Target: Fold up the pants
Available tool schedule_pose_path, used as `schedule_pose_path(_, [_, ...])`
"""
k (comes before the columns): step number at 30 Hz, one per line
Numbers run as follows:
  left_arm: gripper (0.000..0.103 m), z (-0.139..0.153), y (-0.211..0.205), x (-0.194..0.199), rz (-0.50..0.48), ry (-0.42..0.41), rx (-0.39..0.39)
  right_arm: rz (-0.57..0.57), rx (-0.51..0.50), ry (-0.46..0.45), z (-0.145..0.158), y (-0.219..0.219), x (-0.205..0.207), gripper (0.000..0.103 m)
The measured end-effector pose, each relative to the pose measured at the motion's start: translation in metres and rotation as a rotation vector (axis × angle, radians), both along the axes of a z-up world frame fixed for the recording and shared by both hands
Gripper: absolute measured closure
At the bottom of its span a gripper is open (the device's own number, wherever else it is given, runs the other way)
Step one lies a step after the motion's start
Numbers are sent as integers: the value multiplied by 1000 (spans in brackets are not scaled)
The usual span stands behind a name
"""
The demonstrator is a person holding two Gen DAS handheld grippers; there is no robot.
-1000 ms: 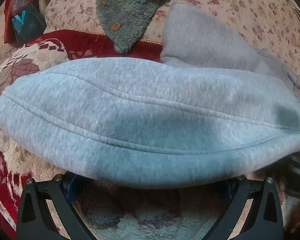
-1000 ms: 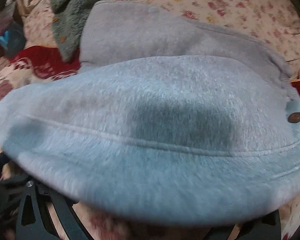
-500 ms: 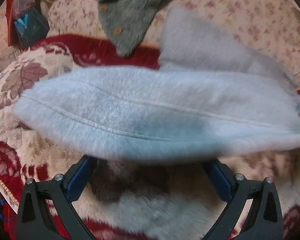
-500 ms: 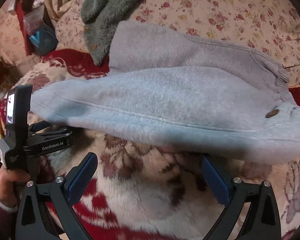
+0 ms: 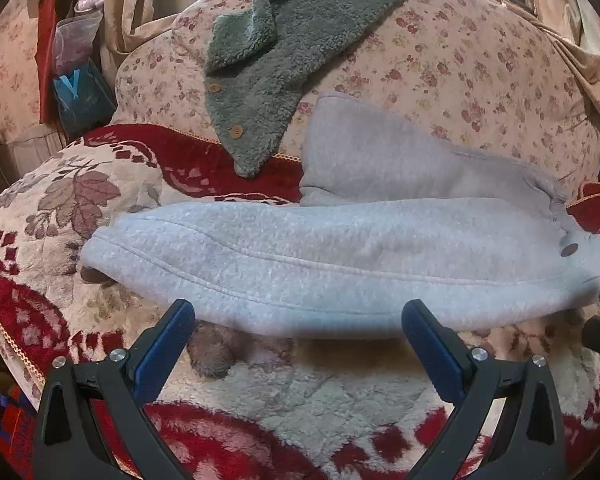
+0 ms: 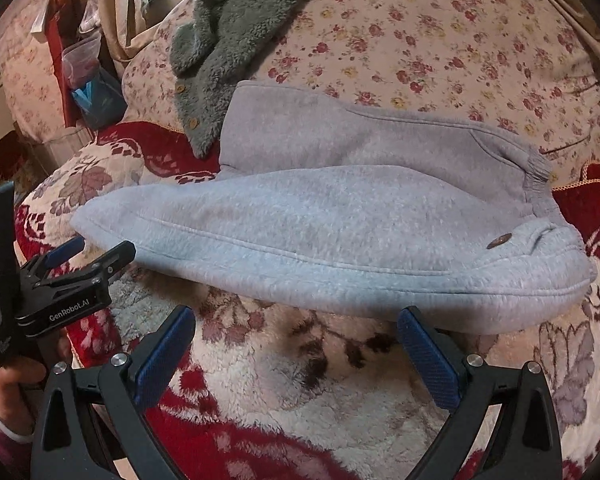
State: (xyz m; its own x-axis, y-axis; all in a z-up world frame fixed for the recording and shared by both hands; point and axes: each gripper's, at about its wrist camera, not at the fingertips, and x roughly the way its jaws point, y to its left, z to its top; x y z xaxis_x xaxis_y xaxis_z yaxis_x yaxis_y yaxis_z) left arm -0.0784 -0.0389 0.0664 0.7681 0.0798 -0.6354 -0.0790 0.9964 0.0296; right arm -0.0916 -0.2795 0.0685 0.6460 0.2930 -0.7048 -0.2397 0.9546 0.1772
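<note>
Grey fleece pants (image 5: 340, 264) beside green cardigan (image 5: 268, 64), on floral blanket (image 5: 340, 396).

Count, placed against the grey pants (image 5: 340, 264):
- pants: one pair, two legs showing, one folded over the other
- brown button on the pants (image 5: 569, 249): one, at the waist end
- green fleece garment (image 5: 268, 64): one, behind the pants, with two wooden buttons (image 5: 235, 132) showing
- patterned red-and-cream blanket (image 5: 100, 184): one, under the pants
- tongs: two sets, left tongs (image 5: 296, 340) and right tongs (image 6: 296, 344), both in front of the pants, each with two blue pads (image 6: 162, 364) spread wide
</note>
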Motion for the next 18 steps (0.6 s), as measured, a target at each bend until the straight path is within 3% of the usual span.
schedule_pose_path(18, [0,-4,28,2,86,19,-31,-93,39,73,-16,-30,7,0])
